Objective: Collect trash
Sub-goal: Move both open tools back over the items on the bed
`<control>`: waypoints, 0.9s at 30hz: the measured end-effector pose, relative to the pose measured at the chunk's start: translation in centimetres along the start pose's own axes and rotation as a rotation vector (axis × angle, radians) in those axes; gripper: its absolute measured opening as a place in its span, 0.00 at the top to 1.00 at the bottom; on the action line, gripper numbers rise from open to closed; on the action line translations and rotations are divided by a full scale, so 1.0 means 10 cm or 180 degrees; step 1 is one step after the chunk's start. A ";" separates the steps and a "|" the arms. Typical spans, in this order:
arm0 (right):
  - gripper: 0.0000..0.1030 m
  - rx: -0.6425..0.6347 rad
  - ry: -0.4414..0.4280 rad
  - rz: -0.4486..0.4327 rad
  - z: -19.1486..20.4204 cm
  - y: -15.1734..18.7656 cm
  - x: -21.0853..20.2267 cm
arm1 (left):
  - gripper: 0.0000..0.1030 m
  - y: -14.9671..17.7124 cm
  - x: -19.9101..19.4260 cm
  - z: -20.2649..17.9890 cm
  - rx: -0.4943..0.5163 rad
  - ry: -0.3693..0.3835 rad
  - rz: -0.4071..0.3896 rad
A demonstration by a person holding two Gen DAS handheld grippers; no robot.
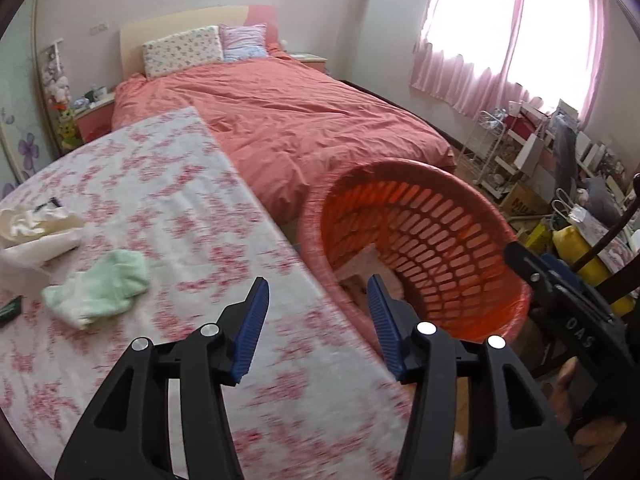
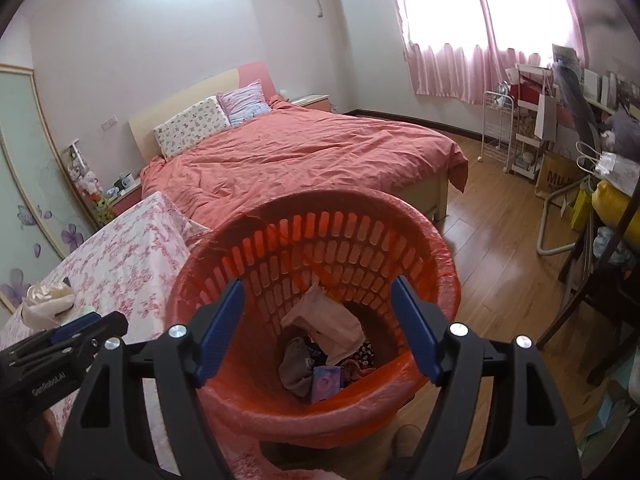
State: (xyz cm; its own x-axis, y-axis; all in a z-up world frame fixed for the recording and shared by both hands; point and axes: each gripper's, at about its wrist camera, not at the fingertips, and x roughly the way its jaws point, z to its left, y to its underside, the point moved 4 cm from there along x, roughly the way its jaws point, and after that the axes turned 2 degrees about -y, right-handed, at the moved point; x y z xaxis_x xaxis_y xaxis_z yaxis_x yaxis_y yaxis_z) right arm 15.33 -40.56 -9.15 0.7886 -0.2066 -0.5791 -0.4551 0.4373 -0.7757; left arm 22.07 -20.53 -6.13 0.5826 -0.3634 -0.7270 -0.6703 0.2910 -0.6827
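Left gripper [image 1: 318, 292]: your jaws stand apart with nothing between the blue pads, poised over the table's edge where it meets the basket rim. Left view is motion-blurred across the tablecloth.

Right gripper [image 2: 318, 294]: your jaws are spread wide, empty, aimed down into the mouth of the orange basket [image 2: 400, 216], apart from its rim.

Orange basket: slotted plastic, lined with a thin reddish bag, standing on the wooden floor [image 2: 492, 240] just beside the table, between it and the bed [image 2: 304, 148]. Contents seen from your right wrist: crumpled pale paper [image 2: 326, 316], a dark cloth bundle [image 2: 296, 364], a small purple packet [image 2: 326, 382].

Table [image 1: 168, 184]: floral pink-and-white cloth. Items on it, at the left in your left view: mint-green cloth [image 1: 100, 284], lying loose; cream crumpled wrapping [image 1: 38, 226] behind it; a dark green object [image 1: 10, 310] at the frame's edge, too cropped to identify.
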 end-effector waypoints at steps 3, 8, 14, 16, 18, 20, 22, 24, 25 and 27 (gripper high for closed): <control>0.29 -0.0068 -0.0046 0.0007 0.13 0.02 -0.06 | 0.49 0.03 -0.07 0.18 -0.0021 -0.0098 -0.0023; 0.29 -0.0224 -0.0116 0.0024 0.43 0.08 -0.13 | 0.49 0.14 -0.20 0.64 -0.0151 -0.0332 -0.0033; 0.29 -0.0411 -0.0285 0.0062 0.86 0.18 -0.22 | 0.46 0.27 -0.41 1.29 -0.0387 -0.0615 -0.0039; 0.29 -0.0477 -0.0340 0.0087 1.01 0.22 -0.23 | 0.43 0.32 -0.49 1.53 -0.0452 -0.0745 -0.0059; 0.29 -0.0529 -0.0375 0.0108 1.13 0.25 -0.23 | 0.43 0.37 -0.56 1.75 -0.0507 -0.0861 -0.0058; 0.29 -0.0590 -0.0412 0.0138 1.27 0.29 -0.23 | 0.43 0.42 -0.61 1.98 -0.0568 -0.0987 -0.0051; 0.29 -0.0632 -0.0435 0.0157 1.36 0.32 -0.24 | 0.43 0.46 -0.64 2.20 -0.0630 -0.1097 -0.0033; 0.29 -0.0682 -0.0458 0.0177 1.47 0.35 -0.24 | 0.43 0.49 -0.66 2.47 -0.0726 -0.1211 -0.0014; 0.29 -0.0701 -0.0466 0.0183 1.50 0.36 -0.24 | 0.43 0.49 -0.66 2.56 -0.0764 -0.1246 -0.0009; 0.29 -0.0746 -0.0477 0.0195 1.59 0.38 -0.24 | 0.43 0.51 -0.64 2.75 -0.0868 -0.1317 0.0016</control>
State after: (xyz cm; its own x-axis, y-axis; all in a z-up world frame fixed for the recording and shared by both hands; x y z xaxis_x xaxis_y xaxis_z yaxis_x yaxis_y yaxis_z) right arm 18.30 -24.49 -6.71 0.8011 -0.0466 -0.5967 -0.5733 0.2270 -0.7873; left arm 27.54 7.60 -7.00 0.6756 0.0353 -0.7364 -0.7373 0.0296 -0.6750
